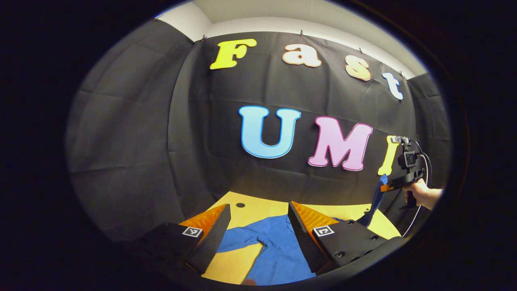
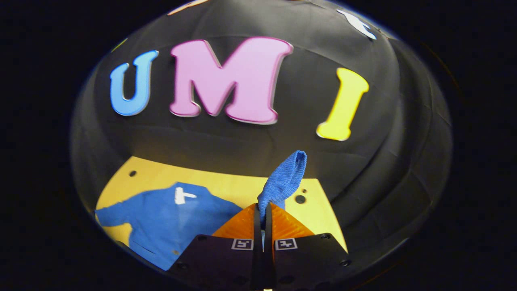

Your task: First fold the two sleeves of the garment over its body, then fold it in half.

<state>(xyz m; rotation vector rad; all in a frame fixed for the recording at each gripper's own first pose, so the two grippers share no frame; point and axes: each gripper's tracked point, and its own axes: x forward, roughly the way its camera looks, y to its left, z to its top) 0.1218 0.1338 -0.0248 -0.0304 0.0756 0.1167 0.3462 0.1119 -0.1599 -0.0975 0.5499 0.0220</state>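
Between closed right jaws — sleeve (image 2: 282,184) pinched, raised off table (image 2: 226,182).

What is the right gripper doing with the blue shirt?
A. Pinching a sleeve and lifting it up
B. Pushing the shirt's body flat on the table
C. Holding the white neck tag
A: in the right gripper view, the right gripper has its jaws shut on a blue sleeve that stands up above the table.

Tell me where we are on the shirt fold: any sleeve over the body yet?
Nothing looks finished. The blue shirt lies spread on the yellow table, its far sleeve out flat. In hand: the right gripper is shut on the near sleeve, lifted off the table. The left gripper hangs open above the shirt. Left: lay both sleeves over, then fold in half.
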